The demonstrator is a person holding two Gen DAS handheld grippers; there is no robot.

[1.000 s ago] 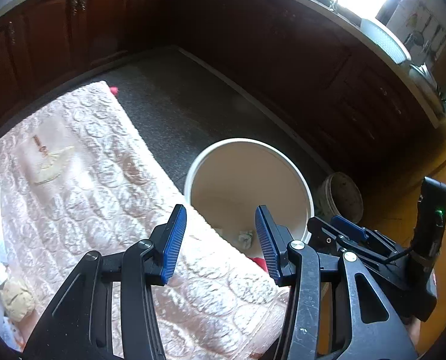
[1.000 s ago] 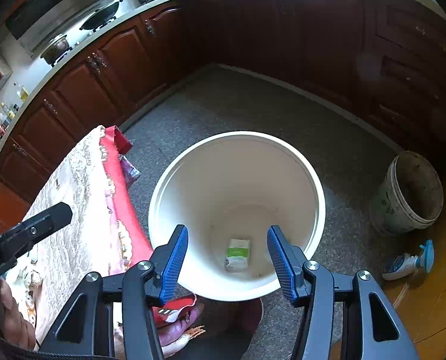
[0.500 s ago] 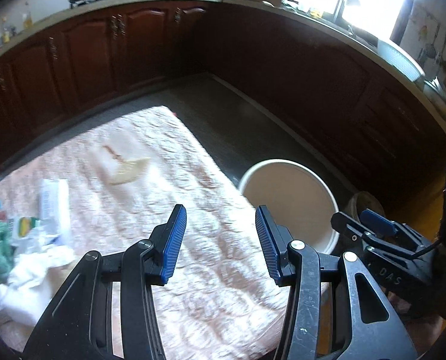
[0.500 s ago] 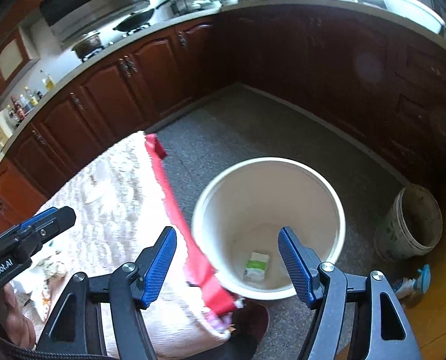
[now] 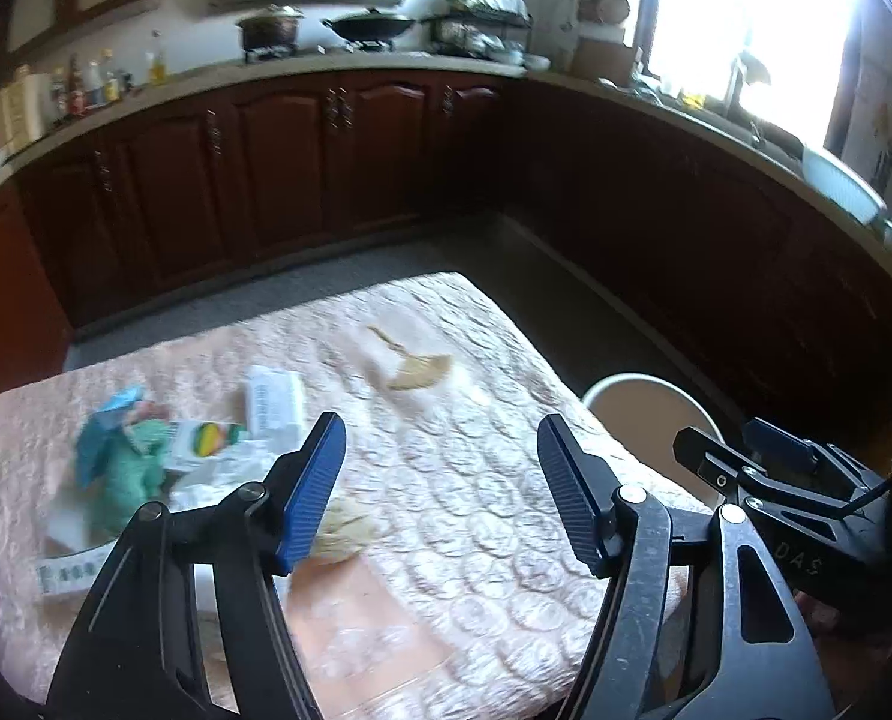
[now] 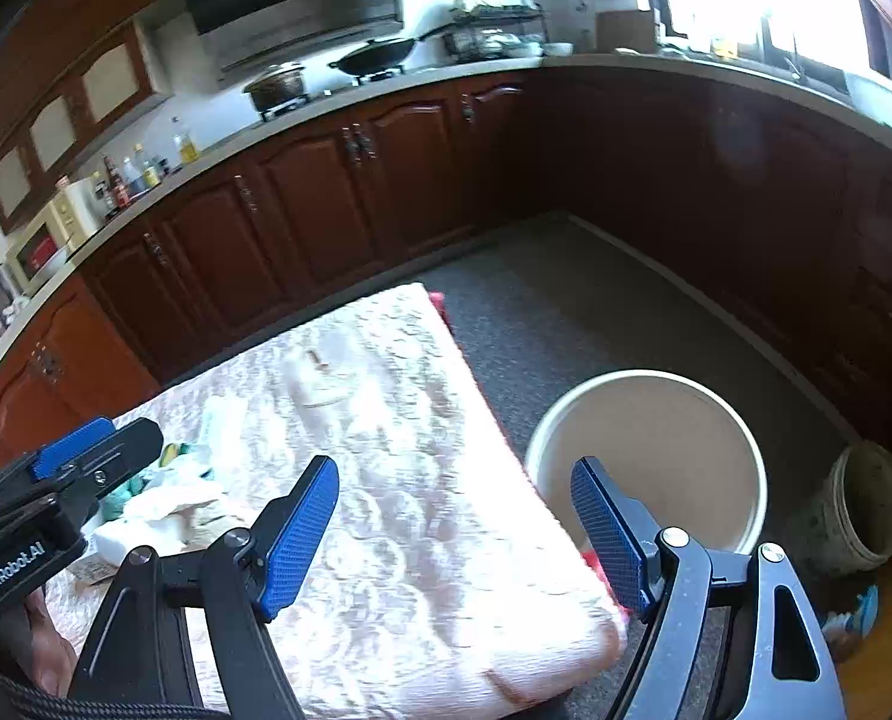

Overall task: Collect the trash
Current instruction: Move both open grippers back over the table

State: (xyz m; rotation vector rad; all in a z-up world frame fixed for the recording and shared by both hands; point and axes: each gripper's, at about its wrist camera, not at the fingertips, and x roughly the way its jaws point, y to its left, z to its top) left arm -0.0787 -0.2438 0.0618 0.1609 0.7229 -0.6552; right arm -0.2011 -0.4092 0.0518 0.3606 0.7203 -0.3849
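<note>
1. Moments earlier both grippers hung over the white bin (image 6: 646,462); now both views face the pink quilted table (image 5: 457,480).
2. Left gripper (image 5: 440,492) and right gripper (image 6: 454,531) have just been opening; each stands wide apart, with nothing between its blue pads.
3. That suggests a drop is done and the next pickup is beginning.
4. Remaining trash — a teal wad (image 5: 125,468), a white carton (image 5: 275,408), crumpled paper (image 5: 341,534) — lies heaped at the table's left side, well apart from the bin on the floor beside the table's right edge.
5. Motion blur smears the heap, and the bin's contents are hidden.
</note>
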